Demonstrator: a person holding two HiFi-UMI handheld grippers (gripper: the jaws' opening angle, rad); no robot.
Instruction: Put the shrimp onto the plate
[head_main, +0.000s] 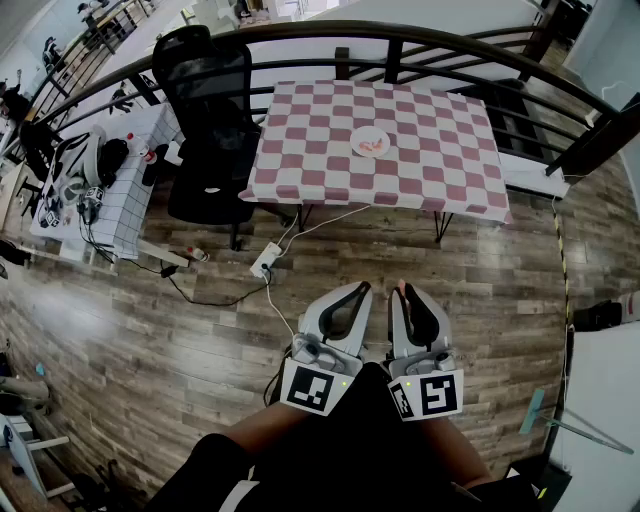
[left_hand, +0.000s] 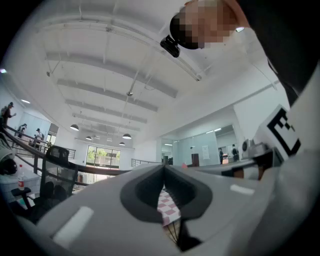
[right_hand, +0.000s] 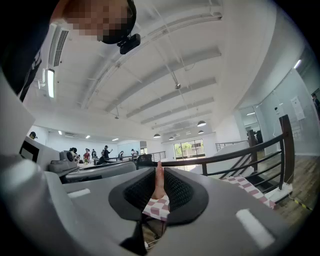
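Note:
A white plate (head_main: 357, 134) lies on the pink-and-white checkered table (head_main: 330, 120) far ahead, beyond the railing, with pink shrimp pieces (head_main: 373, 146) on it. My right gripper (head_main: 405, 291) is held low over the wooden floor, well short of the table, shut on a pink shrimp (head_main: 402, 286). In the right gripper view the shrimp (right_hand: 159, 181) stands upright, pinched between the dark pads (right_hand: 180, 192) of that gripper (right_hand: 159, 170). My left gripper (head_main: 361, 289) is beside it with its jaws together and nothing between them; its view shows the tips (left_hand: 164, 168) meeting.
A black office chair (head_main: 205, 110) stands left of the checkered table. A dark curved railing (head_main: 400, 35) runs behind it. At the far left is a white table (head_main: 135, 185) with bottles and gear. A power strip (head_main: 266, 260) and cables lie on the floor.

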